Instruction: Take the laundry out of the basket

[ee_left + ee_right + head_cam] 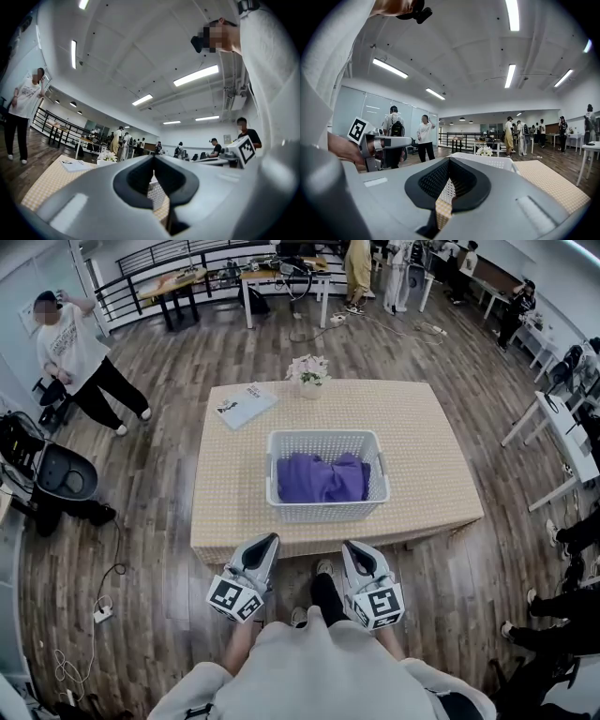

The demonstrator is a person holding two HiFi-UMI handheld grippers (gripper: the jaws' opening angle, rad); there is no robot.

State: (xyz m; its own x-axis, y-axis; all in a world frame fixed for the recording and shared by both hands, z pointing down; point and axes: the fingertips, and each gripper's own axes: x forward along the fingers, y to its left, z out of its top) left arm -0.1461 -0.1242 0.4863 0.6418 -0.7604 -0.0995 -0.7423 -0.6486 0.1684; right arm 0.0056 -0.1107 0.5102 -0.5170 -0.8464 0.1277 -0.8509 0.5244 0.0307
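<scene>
Jaws shut, empty: left gripper [266, 542], right gripper [352, 549].
Open both before you reach the laundry [323, 480] in the basket [324, 434] mid-table [431, 465].

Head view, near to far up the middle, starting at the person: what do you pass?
The left gripper and right gripper side by side → table near edge → basket holding purple laundry → flowers at the far edge.
</scene>
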